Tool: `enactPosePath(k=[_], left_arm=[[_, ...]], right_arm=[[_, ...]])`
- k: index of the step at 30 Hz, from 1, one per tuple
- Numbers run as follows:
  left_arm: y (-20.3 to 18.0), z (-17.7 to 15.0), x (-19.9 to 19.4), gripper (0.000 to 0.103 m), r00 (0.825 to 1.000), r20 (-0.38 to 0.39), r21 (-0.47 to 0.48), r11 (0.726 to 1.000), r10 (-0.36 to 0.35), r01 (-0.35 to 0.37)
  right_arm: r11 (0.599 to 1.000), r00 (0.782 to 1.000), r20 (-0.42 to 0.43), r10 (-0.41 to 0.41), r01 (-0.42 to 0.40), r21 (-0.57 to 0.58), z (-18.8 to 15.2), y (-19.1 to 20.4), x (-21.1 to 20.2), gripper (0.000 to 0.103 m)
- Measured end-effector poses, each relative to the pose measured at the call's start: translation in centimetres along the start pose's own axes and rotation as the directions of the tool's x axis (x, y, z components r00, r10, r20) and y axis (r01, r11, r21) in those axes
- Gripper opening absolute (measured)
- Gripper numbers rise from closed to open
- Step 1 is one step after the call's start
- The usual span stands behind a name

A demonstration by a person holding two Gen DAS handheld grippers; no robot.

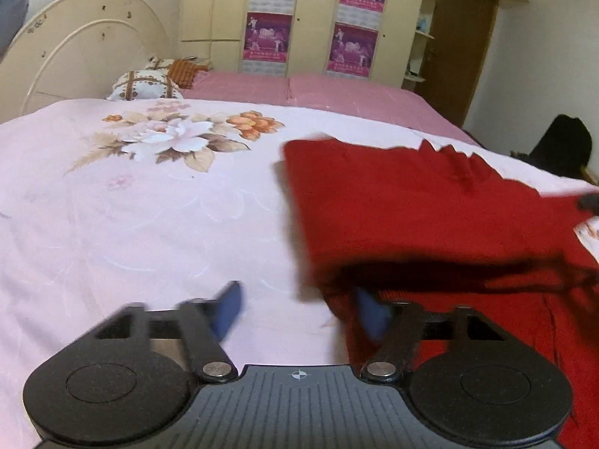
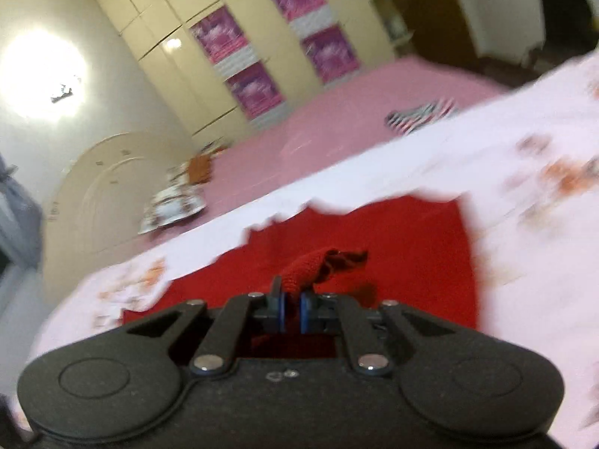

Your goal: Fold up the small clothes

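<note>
A red garment (image 1: pixel 430 217) lies spread on a pale pink floral bedcover (image 1: pixel 142 205), toward the right of the bed as the left wrist camera sees it, its near edge doubled over into a dark fold. The left gripper (image 1: pixel 299 310) hangs low over the near edge of the bed with its jaws apart; its left blue pad (image 1: pixel 228 310) stands over bare bedcover, while the right pad sits at the garment's near left corner. The frame is blurred there, and no cloth shows between the two pads.

In the right wrist view, the right gripper (image 2: pixel 294 308) has its blue pads drawn almost together on a bunched tuft of the same red fabric, which rises out of the jaws above the flat part of the garment.

Beyond the bedcover runs a plain pink sheet (image 1: pixel 299 89), with patterned pillows (image 1: pixel 146 84) at the far left beside a cream headboard (image 1: pixel 82 45). A cream wardrobe (image 1: pixel 307 18) hung with purple posters (image 1: pixel 267 37) fills the far wall. A small striped cloth (image 2: pixel 421 114) lies on the pink sheet at the far right.
</note>
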State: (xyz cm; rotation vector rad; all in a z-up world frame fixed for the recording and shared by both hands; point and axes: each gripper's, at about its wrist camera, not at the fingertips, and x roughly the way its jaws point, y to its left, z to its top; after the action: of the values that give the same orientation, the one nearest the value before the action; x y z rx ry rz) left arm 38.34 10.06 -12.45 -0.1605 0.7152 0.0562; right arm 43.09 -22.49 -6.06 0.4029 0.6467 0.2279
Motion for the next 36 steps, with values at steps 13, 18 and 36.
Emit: enactPosePath(k=[13,18,36], left_arm=[[-0.3,0.4,1.0,0.016,0.998,-0.009,-0.005,0.998,-0.057,0.057],[-0.5,0.5,1.0,0.014,0.998,-0.025,-0.002,0.998,-0.056,0.056],[-4.9,3.4,2.3,0.063,0.980,0.041,0.127,0.974,-0.193,0.187]], right_arm=[[1.000,0.999,-0.043,-0.022,0.021,-0.013,-1.2,-2.9,-0.5,0.008],[0.997,0.996,-0.071,-0.063,0.060,-0.040,-2.1,-3.6,-0.2,0.008],[0.921,0.979,-0.042,-0.198,0.172,-0.350,-2.3,-2.5,0.9,0.017]])
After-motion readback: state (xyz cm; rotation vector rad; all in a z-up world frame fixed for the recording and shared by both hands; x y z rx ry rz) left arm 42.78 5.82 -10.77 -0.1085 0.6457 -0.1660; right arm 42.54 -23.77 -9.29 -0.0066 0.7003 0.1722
